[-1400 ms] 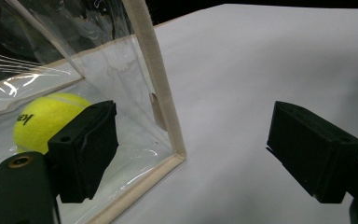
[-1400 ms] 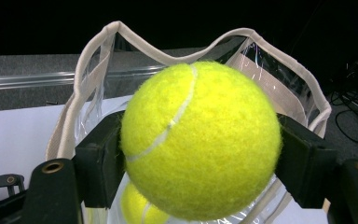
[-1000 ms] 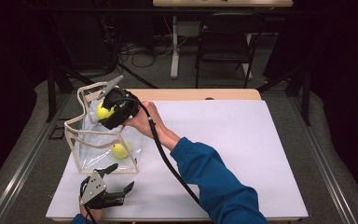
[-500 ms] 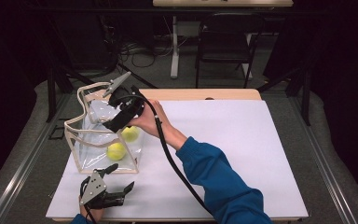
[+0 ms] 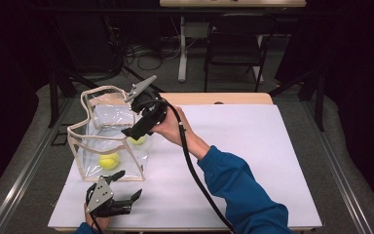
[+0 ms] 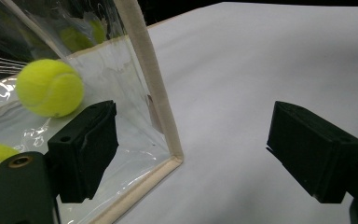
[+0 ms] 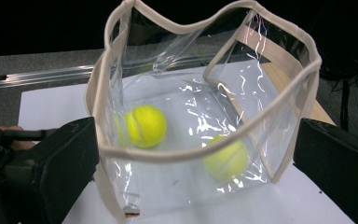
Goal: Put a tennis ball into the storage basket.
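Two tennis balls lie inside the clear bag that stands upright on the white desk, near its left edge. One ball rests close to the bag's near wall, the other ball sits toward the wall on my right, just under my right gripper. My right jaws have just been opening and now stand wide apart with nothing between them; I hold them beside the bag's upper rim, tilted down toward the opening. From the right gripper view I look into the bag past its cream trim and see both balls on its floor. My left gripper rests low on the desk just in front of the bag's near corner, its jaws released and empty, one of them close against the clear wall.
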